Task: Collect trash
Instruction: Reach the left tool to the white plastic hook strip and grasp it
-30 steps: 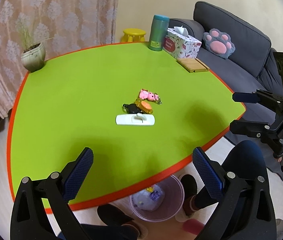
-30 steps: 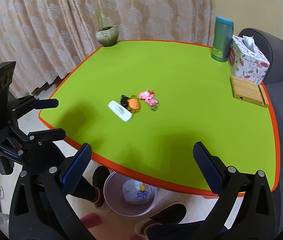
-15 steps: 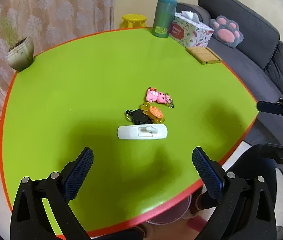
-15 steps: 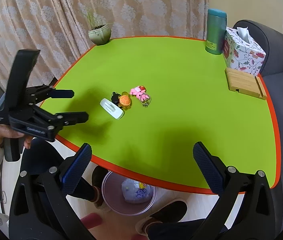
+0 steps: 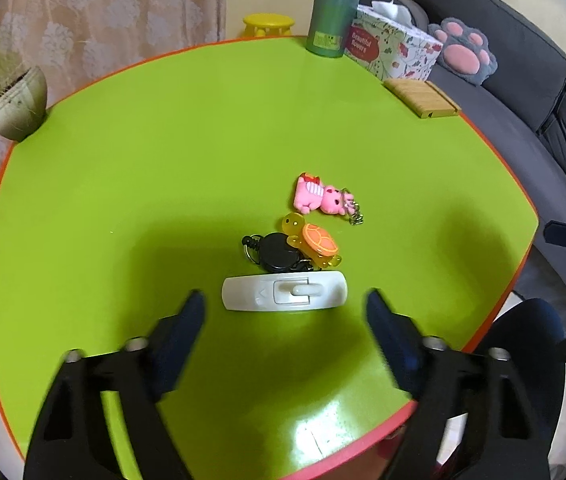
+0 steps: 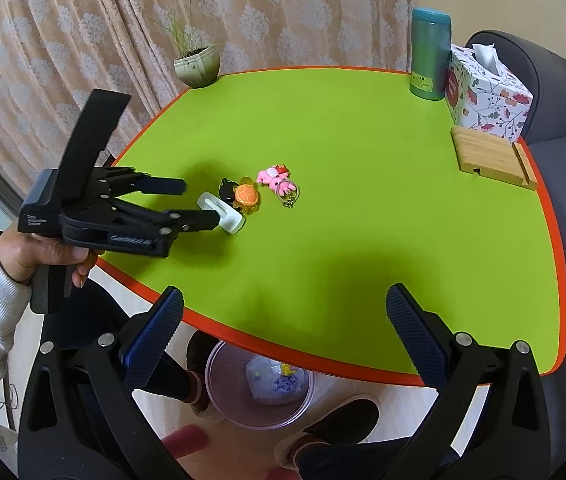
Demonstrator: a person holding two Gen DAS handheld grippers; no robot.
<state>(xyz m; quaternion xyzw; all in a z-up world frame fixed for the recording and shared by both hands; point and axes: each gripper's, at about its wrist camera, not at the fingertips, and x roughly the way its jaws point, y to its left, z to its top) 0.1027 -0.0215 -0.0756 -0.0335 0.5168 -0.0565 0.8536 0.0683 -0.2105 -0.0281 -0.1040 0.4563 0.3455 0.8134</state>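
Note:
A white plastic wall hook (image 5: 285,293) lies on the green table (image 5: 163,160), with a black reel and orange turtle keychain (image 5: 303,246) and a pink plush keychain (image 5: 321,199) just behind it. My left gripper (image 5: 285,318) is open, its fingers on either side of the hook's near edge. In the right wrist view the left gripper (image 6: 199,202) reaches the hook (image 6: 223,216) from the left. My right gripper (image 6: 283,320) is open and empty over the table's front edge, above a pink trash bin (image 6: 261,386) on the floor.
A teal flask (image 5: 335,14), a floral tissue box (image 5: 395,48) and a wooden stand (image 5: 423,98) stand at the table's far right. A potted plant (image 5: 17,100) sits at the far left corner. A grey sofa (image 5: 523,80) runs along the right. The person's feet flank the bin.
My left gripper has moved forward and down over the table to the white hook, and its fingers have narrowed somewhat. My right gripper has stayed nearly still.

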